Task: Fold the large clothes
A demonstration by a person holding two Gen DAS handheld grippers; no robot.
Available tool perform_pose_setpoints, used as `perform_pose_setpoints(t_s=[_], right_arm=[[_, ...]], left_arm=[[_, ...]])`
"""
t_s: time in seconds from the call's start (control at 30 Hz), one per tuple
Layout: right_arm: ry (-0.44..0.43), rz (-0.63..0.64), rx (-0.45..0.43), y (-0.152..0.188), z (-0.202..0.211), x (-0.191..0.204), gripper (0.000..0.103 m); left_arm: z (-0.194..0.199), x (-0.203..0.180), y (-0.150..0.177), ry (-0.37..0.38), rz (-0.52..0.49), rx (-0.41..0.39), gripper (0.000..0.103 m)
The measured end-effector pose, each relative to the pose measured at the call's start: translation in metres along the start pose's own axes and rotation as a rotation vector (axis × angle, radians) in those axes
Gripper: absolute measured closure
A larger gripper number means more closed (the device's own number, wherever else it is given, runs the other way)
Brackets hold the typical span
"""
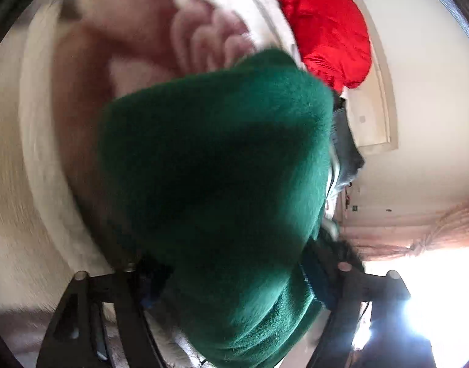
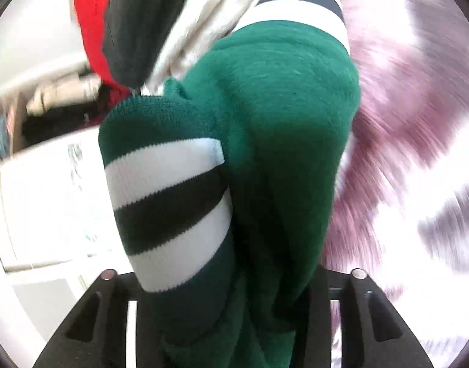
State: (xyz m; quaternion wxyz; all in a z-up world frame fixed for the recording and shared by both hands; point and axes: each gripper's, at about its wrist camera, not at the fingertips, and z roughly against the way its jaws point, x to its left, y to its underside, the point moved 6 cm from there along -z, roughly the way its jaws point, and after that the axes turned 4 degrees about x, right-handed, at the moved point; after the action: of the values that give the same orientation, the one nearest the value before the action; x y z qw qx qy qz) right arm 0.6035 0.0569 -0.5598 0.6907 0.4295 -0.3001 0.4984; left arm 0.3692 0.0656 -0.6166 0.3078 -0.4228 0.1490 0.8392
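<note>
A thick green knitted sweater [image 1: 216, 165] fills the middle of the left wrist view. It bunches up from between the black fingers of the left gripper [image 1: 234, 279], which are clamped on the fabric, the cloth spilling over and hiding their tips. Behind the sweater lies a blurred pink and cream blanket [image 1: 136, 30] (motion blur softens most of it). At the upper right sits a bright red garment [image 1: 323, 21], just beside a pale wall. A glaring window [image 1: 424, 303] lights the lower right corner.

In the right wrist view the same green sweater [image 2: 277, 128] rises in a tall fold from between the fingers of the right gripper [image 2: 234, 282], which are pinched on it; the fabric covers the fingertips. A sleeve [image 2: 170, 211] with white and dark bands hangs at the left side of the fold, touching the main green body. A second banded part [image 2: 299, 0] shows at the top. Above and to the left are a dark garment [image 2: 133, 21] and a red one [image 2: 93, 21], touching each other. To the right, a pink and white patterned bedcover [image 2: 412, 141] streaks with blur. At far left stands a shelf [image 2: 50, 107] holding folded items, too blurred to name.
</note>
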Motion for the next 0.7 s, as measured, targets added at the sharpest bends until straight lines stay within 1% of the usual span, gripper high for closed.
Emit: perform_pose_setpoints(t_s=[0.03, 0.1, 0.13, 0.17, 0.2, 0.23, 0.3, 0.33, 0.37, 0.4, 0.43, 0.47, 0.53, 0.6, 0.63, 0.67, 0.7], right_arm=[[-0.018, -0.028, -0.033, 0.013, 0.012, -0.005, 0.064], [-0.038, -0.077, -0.102, 0.062, 0.037, -0.017, 0.064], [-0.053, -0.113, -0.125, 0.092, 0.047, -0.026, 0.064], [-0.064, -0.143, -0.142, 0.119, 0.054, -0.033, 0.064], [-0.077, -0.192, -0.166, 0.158, 0.060, -0.044, 0.064], [-0.082, -0.233, -0.181, 0.187, 0.060, -0.052, 0.064], [-0.086, -0.336, -0.184, 0.239, 0.039, -0.073, 0.061], [-0.088, -0.387, -0.185, 0.254, 0.030, -0.084, 0.055], [-0.092, -0.421, -0.184, 0.263, 0.024, -0.095, 0.052], [-0.068, -0.425, -0.185, 0.267, 0.022, -0.104, 0.047], [-0.056, -0.438, -0.183, 0.269, 0.024, -0.109, 0.035], [-0.053, -0.457, -0.173, 0.272, 0.029, -0.112, 0.029], [-0.043, -0.457, -0.136, 0.282, 0.042, -0.111, 0.029], [-0.008, -0.441, -0.104, 0.296, 0.064, -0.108, 0.024], [0.009, -0.432, -0.088, 0.308, 0.079, -0.108, 0.024], [0.027, -0.427, -0.080, 0.317, 0.091, -0.108, 0.024], [0.070, -0.422, -0.070, 0.327, 0.109, -0.109, 0.024]], left_arm=[[0.006, -0.007, -0.013, 0.012, -0.013, 0.013, 0.031], [0.012, -0.023, -0.040, -0.008, -0.075, 0.048, 0.031], [0.009, -0.030, -0.052, -0.018, -0.119, 0.095, 0.031], [0.002, -0.034, -0.060, -0.048, -0.157, 0.152, 0.031], [-0.009, -0.038, -0.066, -0.097, -0.202, 0.218, 0.031], [-0.019, -0.038, -0.068, -0.137, -0.240, 0.280, 0.031], [-0.035, -0.033, -0.068, -0.205, -0.292, 0.370, 0.014], [-0.040, -0.029, -0.070, -0.230, -0.291, 0.399, 0.013], [-0.040, -0.026, -0.069, -0.231, -0.288, 0.409, 0.013], [-0.037, -0.027, -0.069, -0.218, -0.282, 0.412, 0.013], [-0.029, -0.029, -0.066, -0.225, -0.279, 0.404, 0.013], [-0.019, -0.032, -0.065, -0.238, -0.293, 0.387, 0.014], [0.011, -0.047, -0.062, -0.260, -0.339, 0.302, 0.014], [0.039, -0.056, -0.056, -0.239, -0.340, 0.231, 0.014], [0.063, -0.063, -0.050, -0.251, -0.351, 0.176, 0.014], [0.077, -0.066, -0.046, -0.258, -0.361, 0.147, 0.014], [0.097, -0.066, -0.038, -0.294, -0.372, 0.108, 0.014]])
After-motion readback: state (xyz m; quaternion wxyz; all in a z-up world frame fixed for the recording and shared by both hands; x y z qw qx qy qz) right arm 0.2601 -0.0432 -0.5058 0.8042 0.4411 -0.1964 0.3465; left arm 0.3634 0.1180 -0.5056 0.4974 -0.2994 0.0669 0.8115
